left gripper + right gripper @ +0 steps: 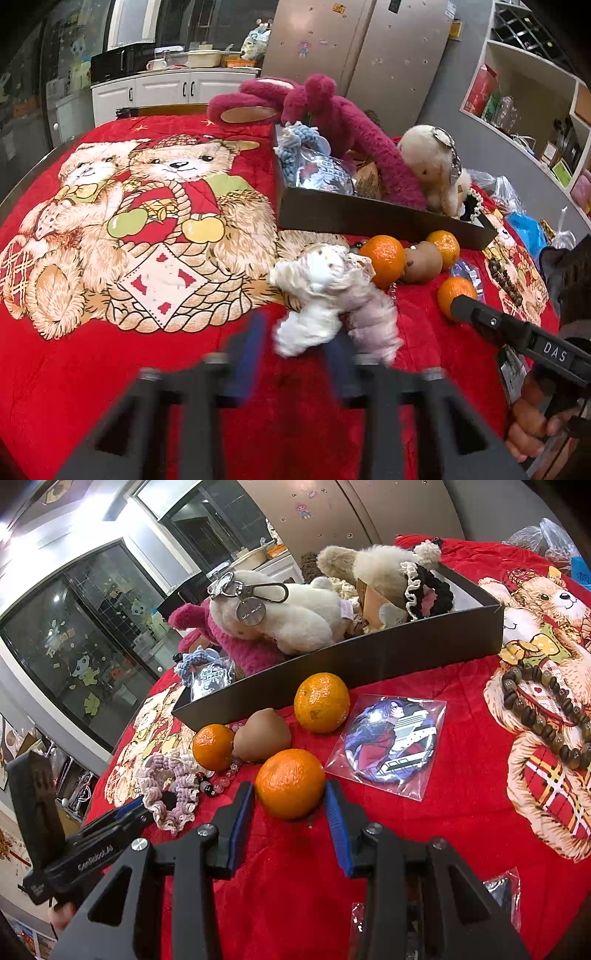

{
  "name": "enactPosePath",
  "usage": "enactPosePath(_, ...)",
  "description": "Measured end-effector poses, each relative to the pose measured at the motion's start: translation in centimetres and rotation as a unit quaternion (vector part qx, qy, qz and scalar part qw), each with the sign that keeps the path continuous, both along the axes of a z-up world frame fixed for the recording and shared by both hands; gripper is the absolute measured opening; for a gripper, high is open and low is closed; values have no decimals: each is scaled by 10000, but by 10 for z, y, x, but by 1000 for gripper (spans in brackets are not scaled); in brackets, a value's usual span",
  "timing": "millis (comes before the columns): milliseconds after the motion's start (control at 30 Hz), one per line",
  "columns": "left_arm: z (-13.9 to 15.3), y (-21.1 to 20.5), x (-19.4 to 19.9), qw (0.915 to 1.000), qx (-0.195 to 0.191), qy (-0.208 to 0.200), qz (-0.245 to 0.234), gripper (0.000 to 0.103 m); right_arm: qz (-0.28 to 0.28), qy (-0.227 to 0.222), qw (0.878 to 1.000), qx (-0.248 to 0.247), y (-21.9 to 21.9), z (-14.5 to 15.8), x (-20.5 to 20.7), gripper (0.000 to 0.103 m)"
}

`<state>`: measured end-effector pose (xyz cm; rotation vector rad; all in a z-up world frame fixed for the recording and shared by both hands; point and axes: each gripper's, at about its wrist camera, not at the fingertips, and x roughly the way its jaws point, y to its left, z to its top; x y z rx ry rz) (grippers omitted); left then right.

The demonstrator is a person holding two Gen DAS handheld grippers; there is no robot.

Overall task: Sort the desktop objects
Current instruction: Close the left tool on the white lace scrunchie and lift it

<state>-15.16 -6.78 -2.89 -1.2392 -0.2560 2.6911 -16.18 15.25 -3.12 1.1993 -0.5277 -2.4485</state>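
A white and pink crocheted scrunchie [325, 291] lies on the red bear-print cloth [92, 369]. My left gripper [295, 350] is blurred at the bottom of its own view, its blue pads closed on the scrunchie's near white part. The right wrist view shows the same gripper [147, 808] at the left edge of the scrunchie [173, 779]. My right gripper [290, 786] has its blue pads pressed against both sides of an orange [290, 771] that rests on the cloth. In the left wrist view, one right gripper finger [480, 314] lies against that orange [452, 291].
A black open box [369, 657] behind the fruit holds plush toys and small items. Two more oranges [321, 701] [212, 746] flank a brown pear-shaped object [262, 738]. A round badge in a plastic sleeve [388, 738] and a dark bead bracelet [546, 716] lie to the right.
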Motion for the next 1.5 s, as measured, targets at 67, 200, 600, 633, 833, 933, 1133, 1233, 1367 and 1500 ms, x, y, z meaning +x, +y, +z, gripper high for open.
enactPosePath(67,2,0,1,10000,27,44,-17,23,16,5,10000,16,1,0,1,41)
enactPosePath(200,9,2,10,9996,-26,270,-57,23,33,21,10000,58,1,1,2,41)
enactPosePath(600,51,-5,47,9947,-188,1008,-61,6,59,76,9999,89,3,2,6,39)
enactPosePath(633,53,-7,49,9945,-226,1020,-2,6,55,84,9999,96,3,2,6,39)
enactPosePath(833,49,-8,49,9955,-201,923,5,6,-40,137,9999,51,8,4,9,39)
enactPosePath(933,43,-9,47,9969,-164,775,20,6,-75,150,9998,49,10,4,10,39)
enactPosePath(1133,26,-10,40,9984,-270,488,115,7,-59,159,9998,46,10,5,12,39)
enactPosePath(1233,14,-8,33,9990,-326,303,44,15,-32,143,9999,47,11,5,12,39)
enactPosePath(1367,8,-6,31,9991,-361,224,6,50,22,124,9999,55,10,4,12,39)
enactPosePath(1500,7,-12,28,9997,-145,208,8,49,55,114,9999,54,8,3,10,39)
